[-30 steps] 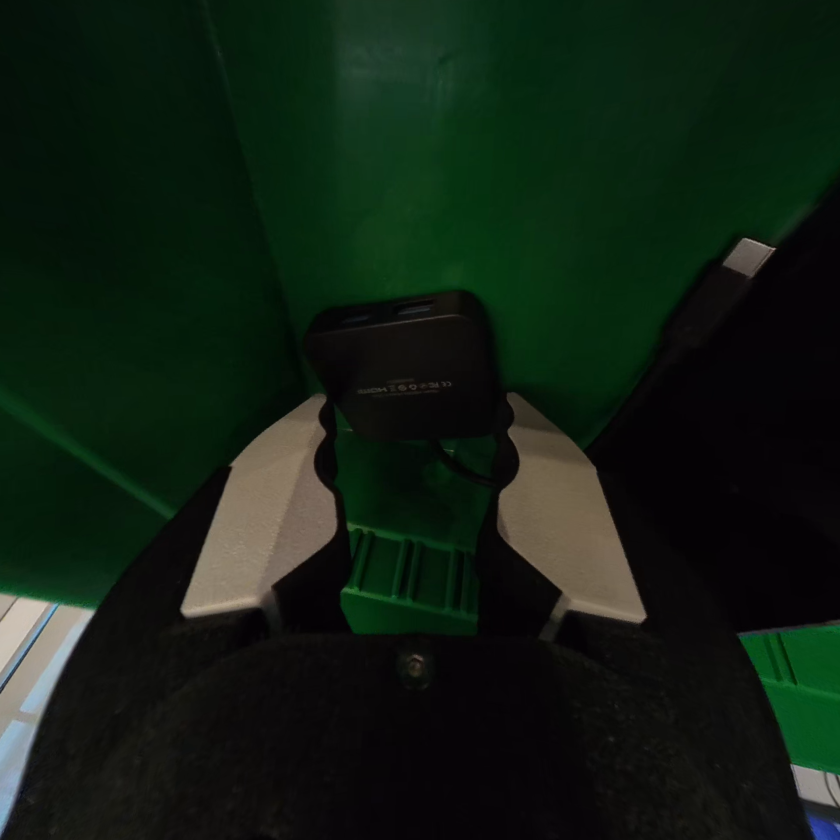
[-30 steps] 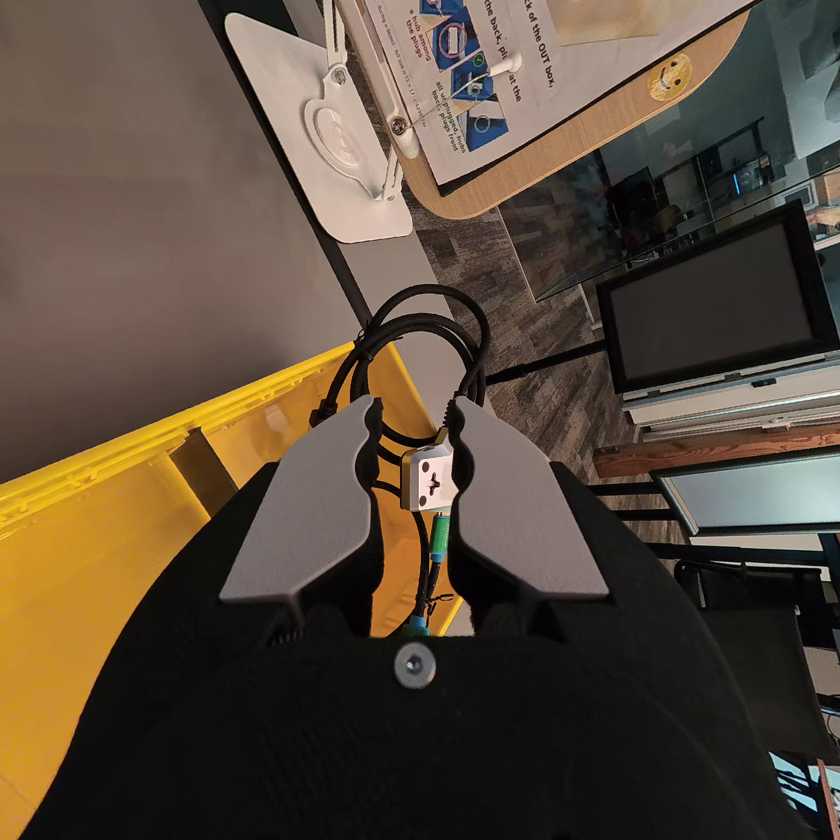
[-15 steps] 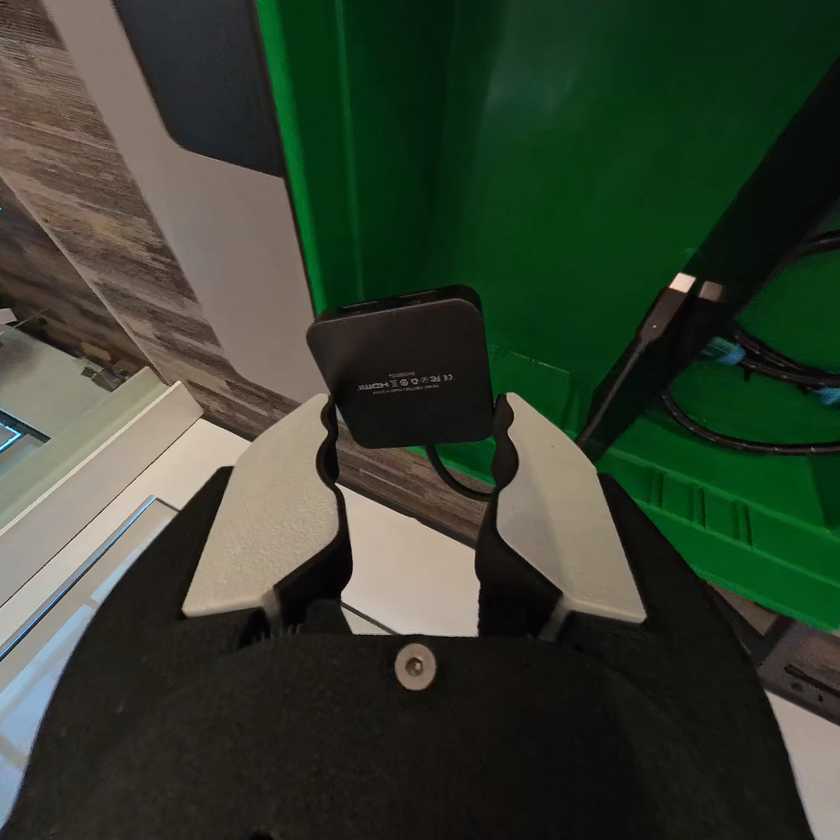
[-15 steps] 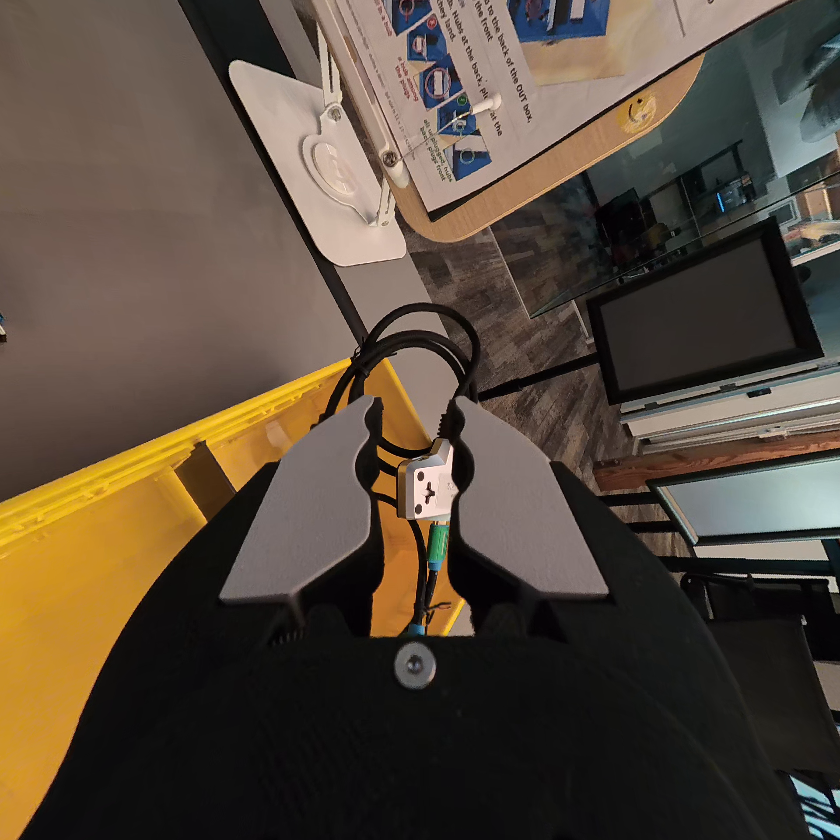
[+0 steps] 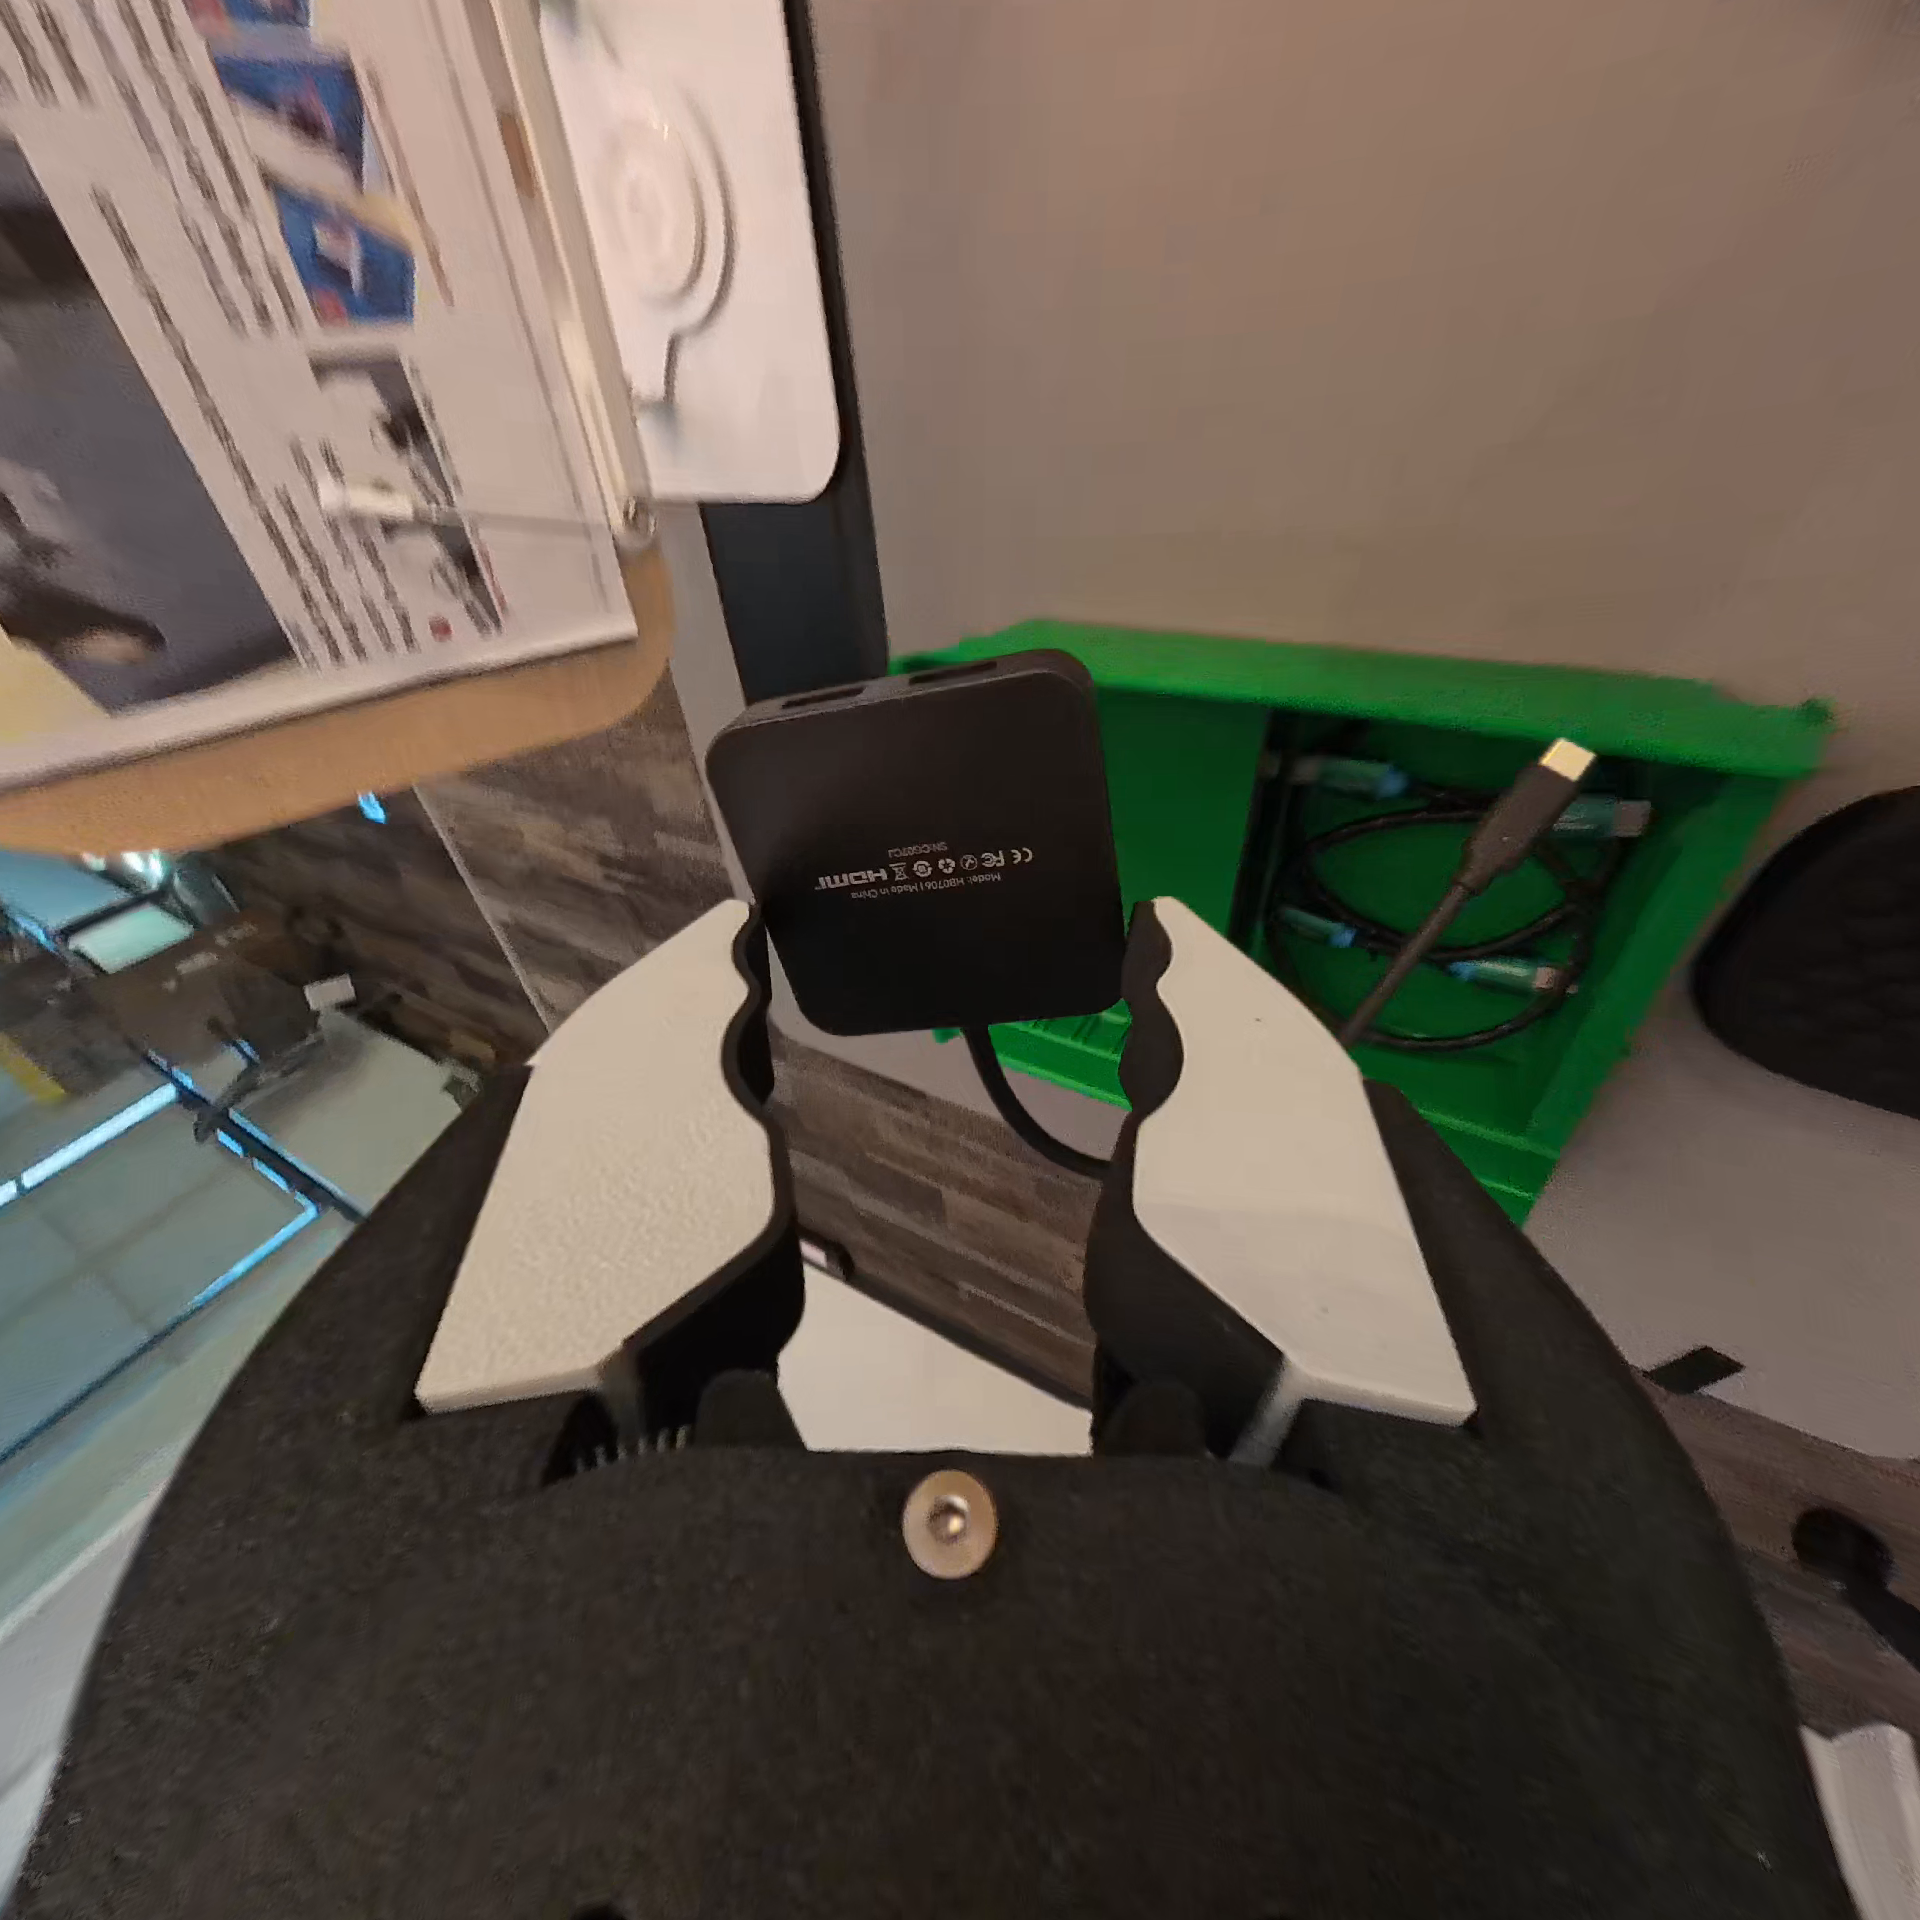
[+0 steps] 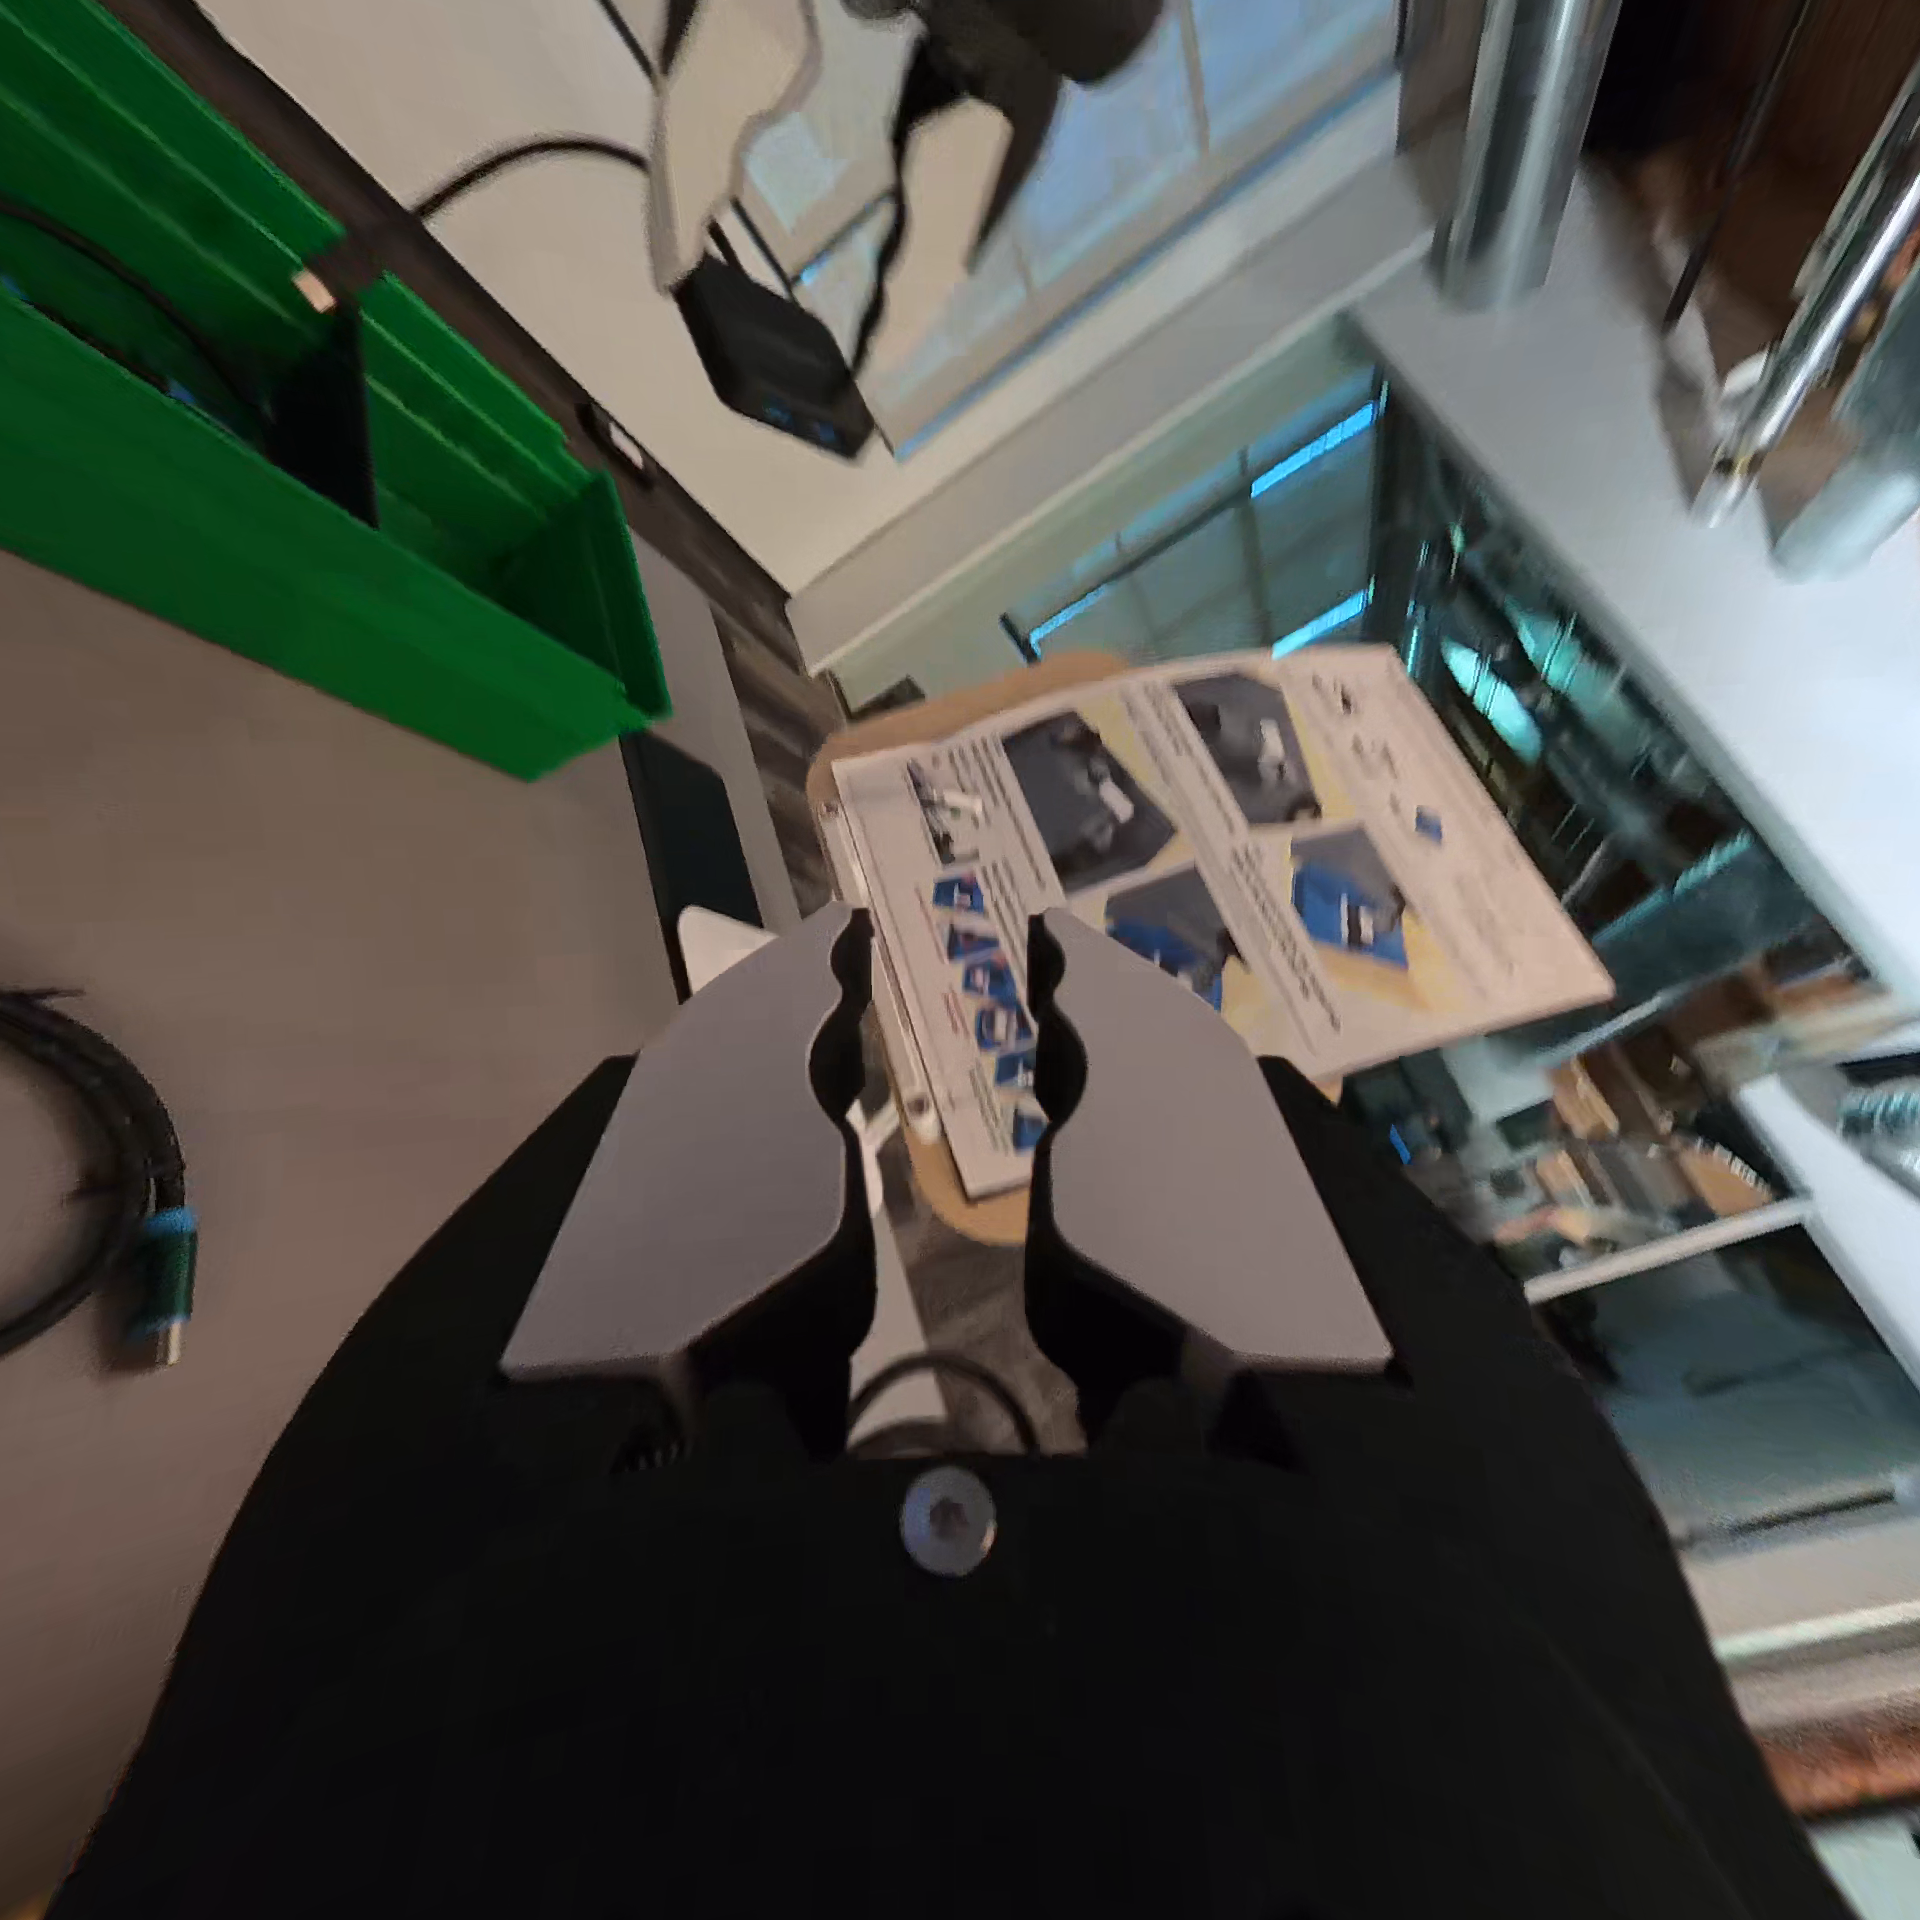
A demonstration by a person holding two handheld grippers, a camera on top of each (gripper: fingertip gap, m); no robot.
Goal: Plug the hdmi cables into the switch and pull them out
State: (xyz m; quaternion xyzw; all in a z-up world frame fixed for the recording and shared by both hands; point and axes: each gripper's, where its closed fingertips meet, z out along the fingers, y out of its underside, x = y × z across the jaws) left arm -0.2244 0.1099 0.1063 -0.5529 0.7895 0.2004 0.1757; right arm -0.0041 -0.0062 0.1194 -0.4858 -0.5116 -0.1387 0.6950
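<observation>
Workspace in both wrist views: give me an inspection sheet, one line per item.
Surface: pale grey table, mostly bare where visible.
Job's things: black switch held in the air, its ports unplugged; its own lead dangles with the plug free.
Clutter: green bin holding coiled cables; white flat stand base.
Grippers: left tool shut on the switch; right tool parted and holding nothing.
Cables: one coiled black HDMI cable with a teal-collared plug lies on the table.
Surroundings: instruction sheet on a wooden board, glass partitions, patterned floor; much of the right wrist view is blurred.
</observation>
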